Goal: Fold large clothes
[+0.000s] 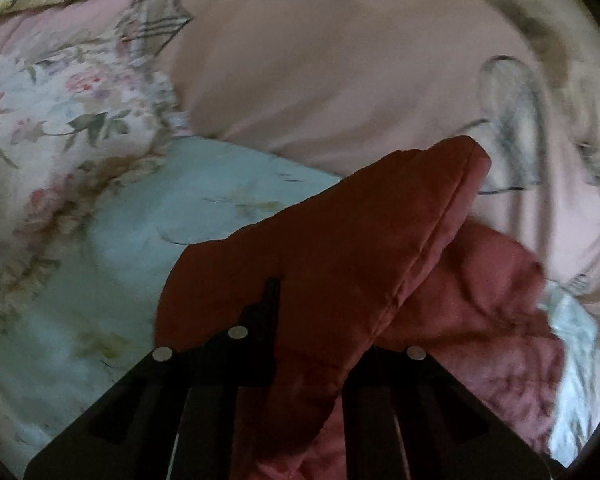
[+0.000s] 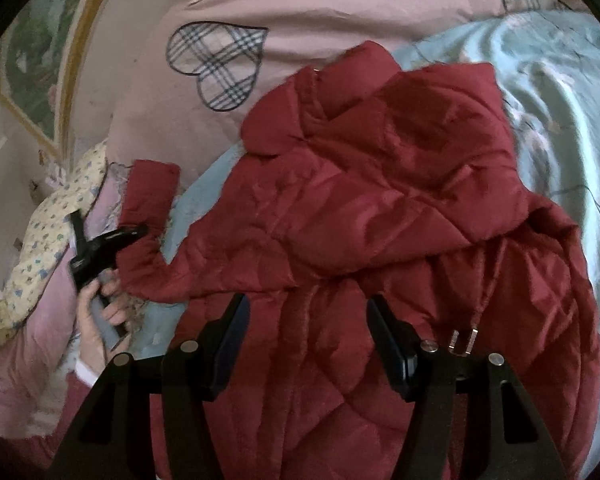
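A dark red quilted jacket lies crumpled on a light blue bedspread. My left gripper is shut on the jacket's sleeve and holds it lifted; the cloth drapes over the jaws and hides the fingertips. In the right wrist view the left gripper pinches that sleeve at the jacket's left side. My right gripper is open and empty, its fingers spread just above the jacket's lower body. A drawstring with metal tips lies near the right finger.
A pink quilt with plaid hearts covers the bed beyond the jacket. A floral pillow lies at left in the left wrist view. A yellow flowered cloth and the person's hand are at left.
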A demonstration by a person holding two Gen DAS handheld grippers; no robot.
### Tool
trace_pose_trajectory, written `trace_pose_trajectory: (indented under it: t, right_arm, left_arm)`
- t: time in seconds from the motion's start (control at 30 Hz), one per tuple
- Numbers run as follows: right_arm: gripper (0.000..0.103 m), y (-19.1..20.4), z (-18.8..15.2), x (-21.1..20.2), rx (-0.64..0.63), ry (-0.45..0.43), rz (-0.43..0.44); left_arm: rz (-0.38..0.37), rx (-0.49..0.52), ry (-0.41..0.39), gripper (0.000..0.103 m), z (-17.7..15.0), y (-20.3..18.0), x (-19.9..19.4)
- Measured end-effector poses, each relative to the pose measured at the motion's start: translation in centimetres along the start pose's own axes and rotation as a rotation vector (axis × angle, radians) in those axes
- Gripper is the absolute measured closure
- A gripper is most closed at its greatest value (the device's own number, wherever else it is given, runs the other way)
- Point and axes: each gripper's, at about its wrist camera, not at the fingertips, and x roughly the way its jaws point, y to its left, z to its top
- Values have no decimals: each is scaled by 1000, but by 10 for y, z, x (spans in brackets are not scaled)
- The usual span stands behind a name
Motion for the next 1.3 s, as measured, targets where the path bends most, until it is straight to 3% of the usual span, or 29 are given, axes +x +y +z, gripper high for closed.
trace_pose_trajectory:
  t: [0.2,0.33,0.6,0.77,0.87,1.07,1.23,1.3]
  right_arm:
    - [40,-13,0,-6,46,-8,4]
    - [40,-20,5,-13,74,-24,11]
    - [38,-23,22,-27,98,-66,39]
    - [37,-23,31,-27,111,-71,60]
    - [26,-28,38,-23,151,-75,105]
    - [23,-45,56,9,278,-23,211]
    - [24,-58,65,44,372,35,281]
    - [37,-57,67,53,360,32,291]
  left_arm:
    - [-202,57,-21,96,-30,-69,-33]
    - [-295,154,-13,96,-57,-124,-34]
    - [-336,283,45,96,-107,-193,-13]
    - [-336,296,75,96,-122,-203,-5]
    - [-328,318,80,96,-135,-205,-2]
    - [-327,364,67,96,-145,-213,-3]
    - [-319,420,72,95,-151,-220,0]
    - [-318,428,90,94,-152,-220,3]
